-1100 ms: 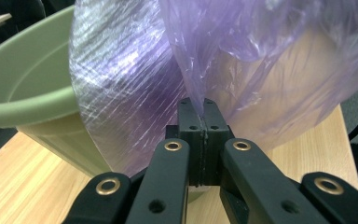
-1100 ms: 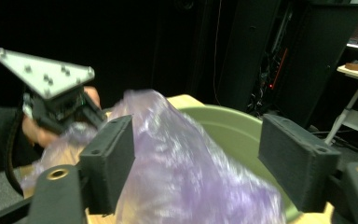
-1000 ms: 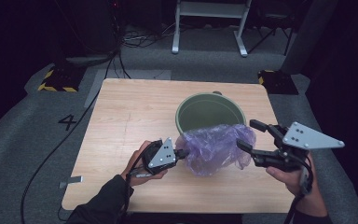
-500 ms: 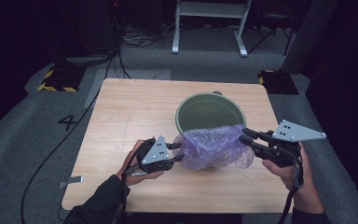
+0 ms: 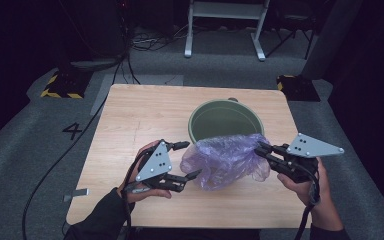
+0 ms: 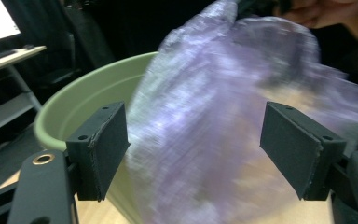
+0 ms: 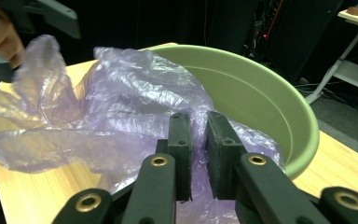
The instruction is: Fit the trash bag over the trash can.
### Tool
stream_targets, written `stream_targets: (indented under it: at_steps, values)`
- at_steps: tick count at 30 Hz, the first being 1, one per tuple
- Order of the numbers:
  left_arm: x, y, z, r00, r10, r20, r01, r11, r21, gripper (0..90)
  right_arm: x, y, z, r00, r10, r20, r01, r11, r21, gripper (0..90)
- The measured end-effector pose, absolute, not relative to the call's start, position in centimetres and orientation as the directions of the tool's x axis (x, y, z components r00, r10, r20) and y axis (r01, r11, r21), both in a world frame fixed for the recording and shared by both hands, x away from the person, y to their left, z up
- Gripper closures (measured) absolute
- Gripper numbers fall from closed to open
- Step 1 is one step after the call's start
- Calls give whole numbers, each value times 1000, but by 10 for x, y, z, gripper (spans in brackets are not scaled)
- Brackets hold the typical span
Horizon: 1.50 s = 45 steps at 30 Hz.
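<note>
Crinkled purple plastic bag [image 5: 226, 159] – seemingly empty – pinched by right claw [image 5: 261, 149]; left claw [image 5: 190, 160] wide.

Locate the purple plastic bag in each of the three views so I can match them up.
High view: the purple plastic bag lies at centre, between the two grippers, against the near rim of the green bucket.
Left gripper view: the bag hangs blurred across the middle, seen between that gripper's open jaws.
Right gripper view: the bag spreads over left and centre, pinched between that gripper's jaws.
Shared landmark: the green bucket, directly behind the bag in every view.
</note>
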<state>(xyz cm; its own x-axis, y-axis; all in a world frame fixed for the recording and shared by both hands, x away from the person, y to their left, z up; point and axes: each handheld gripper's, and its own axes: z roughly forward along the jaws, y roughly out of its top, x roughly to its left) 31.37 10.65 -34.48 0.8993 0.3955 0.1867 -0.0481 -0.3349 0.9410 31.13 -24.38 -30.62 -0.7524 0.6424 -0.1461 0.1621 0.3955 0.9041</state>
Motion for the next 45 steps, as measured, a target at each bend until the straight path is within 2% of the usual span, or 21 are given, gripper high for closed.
stream_targets:
  at_steps: [3, 4, 5, 7, 9, 13, 23, 31, 45]
  values:
    - [321, 102, -344, 904, 390, 175, -31, -350, 936, 244, 313, -243, -306, -748, 647, -149, 163, 396, 904, 798]
    - [324, 100, -344, 910, 382, 160, -20, -345, 938, 277, 314, -242, -306, -746, 648, -149, 162, 395, 904, 795]
    - [328, 97, -344, 912, 380, 154, -9, -357, 934, 331, 315, -242, -305, -743, 651, -153, 160, 396, 904, 794]
    - [330, 92, -344, 910, 351, 220, -55, -424, 904, 601, 318, -242, -303, -730, 662, -172, 146, 397, 906, 789]
    - [333, 90, -345, 903, 351, 248, -71, -448, 891, 722, 320, -243, -303, -725, 665, -178, 140, 395, 908, 789]
    - [343, 93, -346, 901, 357, 246, -62, -456, 888, 882, 325, -245, -302, -713, 678, -181, 139, 389, 910, 775]
    - [362, 103, -336, 862, 419, 285, -70, -458, 886, 899, 343, -250, -298, -681, 714, -162, 162, 363, 918, 777]
    - [391, 108, -322, 827, 477, 298, -59, -453, 890, 900, 377, -248, -304, -640, 747, -178, 197, 384, 902, 833]
    - [442, 105, -325, 780, 564, 271, 28, -464, 886, 899, 419, -265, -321, -580, 807, -112, 292, 334, 896, 863]
